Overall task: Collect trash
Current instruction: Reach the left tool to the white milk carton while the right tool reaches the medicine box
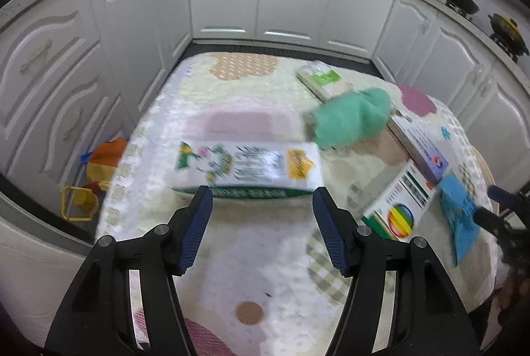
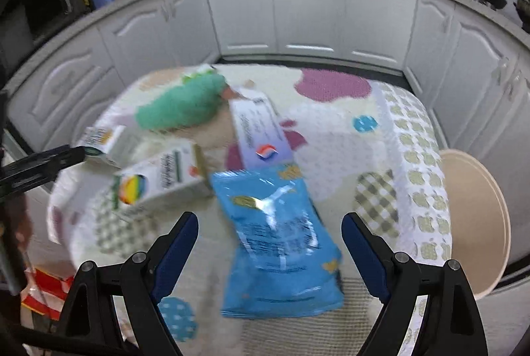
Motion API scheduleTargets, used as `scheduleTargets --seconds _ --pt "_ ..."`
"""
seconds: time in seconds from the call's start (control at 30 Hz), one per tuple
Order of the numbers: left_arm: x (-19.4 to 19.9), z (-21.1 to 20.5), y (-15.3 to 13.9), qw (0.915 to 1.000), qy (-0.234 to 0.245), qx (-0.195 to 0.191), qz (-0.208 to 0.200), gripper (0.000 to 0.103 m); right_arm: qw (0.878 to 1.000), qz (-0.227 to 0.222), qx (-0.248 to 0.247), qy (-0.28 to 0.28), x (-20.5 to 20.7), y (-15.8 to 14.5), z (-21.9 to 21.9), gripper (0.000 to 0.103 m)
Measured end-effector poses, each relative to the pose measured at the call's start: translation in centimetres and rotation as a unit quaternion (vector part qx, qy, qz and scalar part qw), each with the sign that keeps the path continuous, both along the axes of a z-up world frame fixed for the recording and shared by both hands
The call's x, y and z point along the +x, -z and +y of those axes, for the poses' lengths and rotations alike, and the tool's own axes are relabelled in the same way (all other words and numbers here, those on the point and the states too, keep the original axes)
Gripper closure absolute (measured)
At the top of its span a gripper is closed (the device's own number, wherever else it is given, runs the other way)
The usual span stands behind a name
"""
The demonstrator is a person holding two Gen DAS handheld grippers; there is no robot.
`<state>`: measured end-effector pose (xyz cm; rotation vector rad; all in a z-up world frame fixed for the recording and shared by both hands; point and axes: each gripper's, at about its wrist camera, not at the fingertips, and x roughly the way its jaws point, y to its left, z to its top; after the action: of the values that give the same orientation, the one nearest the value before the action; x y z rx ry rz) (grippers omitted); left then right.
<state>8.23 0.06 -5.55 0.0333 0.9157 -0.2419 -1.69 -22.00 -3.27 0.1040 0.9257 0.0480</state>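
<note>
The blue pouch (image 2: 281, 243) lies flat near the table's (image 2: 417, 164) front edge, between the right gripper's (image 2: 270, 243) spread jaws, unpinched. It probably needs a low approach, pinching across the pouch's width. The left gripper (image 1: 261, 207), also spread and empty, hangs just short of the green carton (image 1: 248, 165) mid-table; a green cloth (image 1: 351, 117) lies behind.
</note>
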Motion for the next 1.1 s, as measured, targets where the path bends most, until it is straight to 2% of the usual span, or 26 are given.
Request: scheduleTargets --seconds 0.1,0.2,0.4,0.47,0.53,0.63,0.8,1.0,1.1 --pt "1.3 1.2 -0.8 0.998 -0.034 0.038 -0.038 0.041 1.0 -0.005 -0.003 -0.016 0.1 -0.6 1.3 0.017" --pt "3.8 2.7 -0.8 0.9906 -0.085 0.088 -0.061 0.041 1.0 -0.005 0.004 -0.028 -0.2 -0.6 2.1 0.017" --pt "9.4 4.6 2.2 0.9885 -0.113 0.101 -0.001 0.041 0.998 0.007 0.021 -0.054 -0.1 0.2 3.6 0.017" --pt "9.6 4.9 3.3 0.99 -0.106 0.089 0.027 0.041 0.997 0.011 0.028 -0.07 -0.1 0.5 4.2 0.017" --pt "8.8 4.9 3.6 0.9927 -0.091 0.07 0.039 0.041 0.996 0.017 0.034 -0.086 0.0 0.8 4.8 0.017" --pt "7.0 4.5 3.9 0.9944 -0.066 0.061 0.057 0.041 0.994 0.03 0.04 -0.096 0.5 1.6 5.4 0.017" --pt "3.0 4.2 3.0 0.9974 -0.035 0.037 0.052 0.041 0.993 0.053 0.059 -0.088 1.8 2.9 5.6 0.017" --pt "1.0 5.3 1.0 0.9983 -0.049 -0.009 0.032 0.041 0.993 0.056 0.094 -0.047 4.1 2.5 5.5 0.016" --pt "-0.1 4.5 -0.8 0.9987 -0.034 -0.036 0.015 0.041 0.993 0.076 0.088 -0.021 5.0 2.8 5.7 0.016"
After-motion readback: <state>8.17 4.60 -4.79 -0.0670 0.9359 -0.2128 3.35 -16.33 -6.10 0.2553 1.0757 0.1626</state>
